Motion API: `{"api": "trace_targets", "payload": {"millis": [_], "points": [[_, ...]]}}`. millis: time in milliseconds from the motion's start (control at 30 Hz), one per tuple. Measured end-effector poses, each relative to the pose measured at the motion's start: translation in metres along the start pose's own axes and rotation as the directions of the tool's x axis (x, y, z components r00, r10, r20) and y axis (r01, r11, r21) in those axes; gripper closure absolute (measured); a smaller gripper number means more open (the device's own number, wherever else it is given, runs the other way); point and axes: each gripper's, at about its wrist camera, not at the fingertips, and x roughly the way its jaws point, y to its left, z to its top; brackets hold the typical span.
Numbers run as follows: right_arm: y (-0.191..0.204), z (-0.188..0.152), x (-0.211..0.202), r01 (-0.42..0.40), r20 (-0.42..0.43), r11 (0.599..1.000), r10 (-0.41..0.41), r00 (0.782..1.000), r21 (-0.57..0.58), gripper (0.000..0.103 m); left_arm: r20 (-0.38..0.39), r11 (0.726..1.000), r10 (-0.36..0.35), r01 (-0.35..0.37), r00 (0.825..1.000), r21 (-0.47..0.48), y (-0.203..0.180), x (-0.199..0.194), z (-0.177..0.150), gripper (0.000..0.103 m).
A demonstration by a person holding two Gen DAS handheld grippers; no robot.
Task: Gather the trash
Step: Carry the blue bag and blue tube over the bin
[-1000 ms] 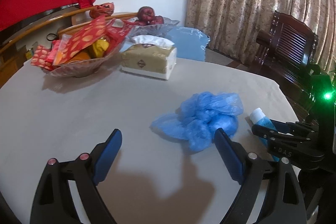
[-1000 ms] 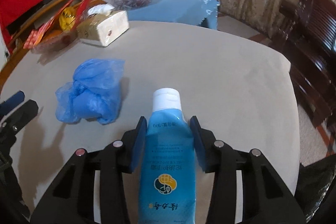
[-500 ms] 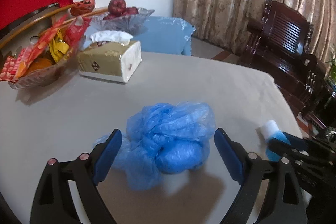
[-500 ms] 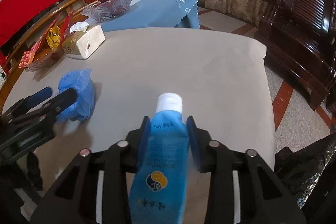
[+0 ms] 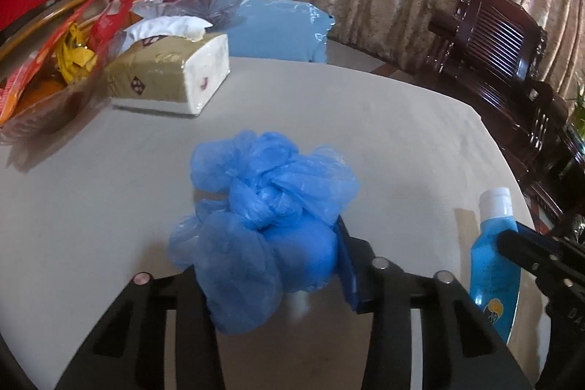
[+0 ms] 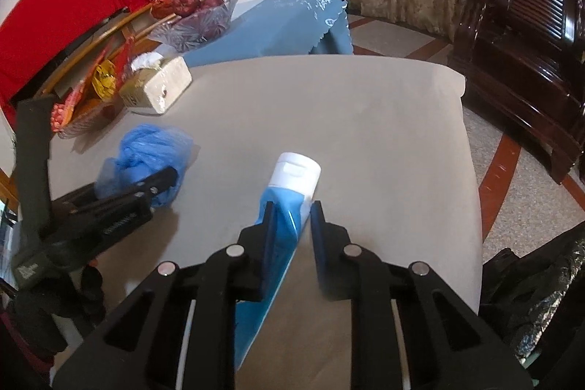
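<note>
Two items of trash are in hand above the grey table (image 5: 365,119): the left gripper (image 5: 270,262) has its fingers closed into a knotted blue plastic bag (image 5: 267,207), and the right gripper (image 6: 292,222) is clamped on the flattened neck of a blue tube (image 6: 289,203) just below its white cap (image 6: 296,170). Bag judged light, soft and slippery, so the bulky knot offers the surest hold. Tube judged soft-walled and nearly empty, liable to slide; the stiff shoulder beneath the cap is the better hold.
</note>
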Motion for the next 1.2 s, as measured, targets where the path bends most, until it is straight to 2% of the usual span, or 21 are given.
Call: {"api": "trace_targets", "payload": {"millis": [167,533,733,1200], "points": [[0.001,-0.001,-0.015,-0.017,0.015,1.0,0.017,1.0,0.01,0.086,0.018,1.0,-0.02,0.02,1.0,-0.009,-0.005,-0.017,-0.007,0.065],[0.008,-0.01,-0.059,-0.053,0.041,0.999,0.053,0.998,-0.012,0.086,0.086,0.996,-0.063,0.058,0.994,0.063,-0.032,-0.08,-0.027,0.065],[0.011,-0.024,-0.099,-0.046,0.085,0.998,0.049,0.995,-0.041,0.086,0.15,0.992,-0.083,0.068,0.985,0.102,-0.047,-0.12,-0.032,0.065],[-0.007,-0.047,-0.198,-0.009,0.169,0.998,0.019,0.985,-0.063,0.086,0.189,0.976,-0.167,0.135,0.968,0.169,-0.092,-0.179,-0.052,0.065]]}}
